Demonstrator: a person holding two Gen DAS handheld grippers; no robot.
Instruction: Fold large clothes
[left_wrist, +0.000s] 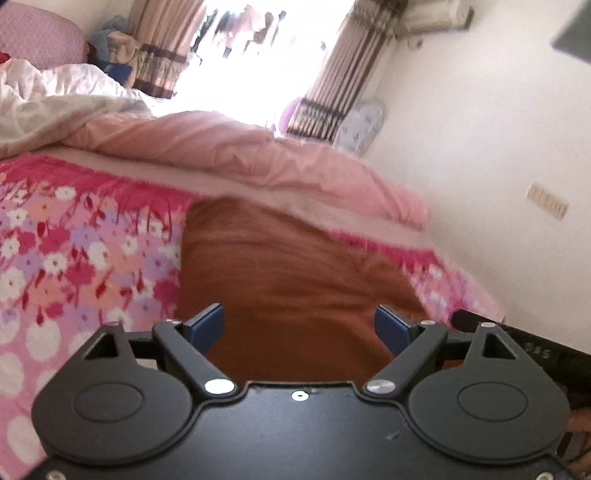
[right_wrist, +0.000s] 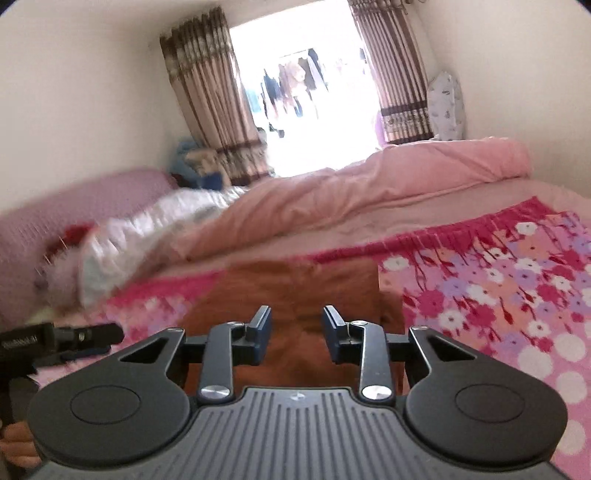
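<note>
A brown garment (left_wrist: 295, 266) lies flat on the floral bedspread (left_wrist: 74, 251), folded into a long rectangle that runs away from me. My left gripper (left_wrist: 299, 317) hovers over its near end, open wide, with nothing between the blue pads. In the right wrist view the same brown garment (right_wrist: 295, 288) lies ahead with a straight right edge. My right gripper (right_wrist: 297, 317) hangs above it, jaws partly apart, open, with no cloth pinched between them. Both views are blurred.
A pink quilt (left_wrist: 240, 147) is heaped across the far side of the bed, with a white quilt (left_wrist: 55, 96) beside it. A white wall (left_wrist: 480, 166) runs along the bed's right side. Part of the other gripper (right_wrist: 55, 339) shows at the left, and curtains (right_wrist: 207, 92) frame a bright window.
</note>
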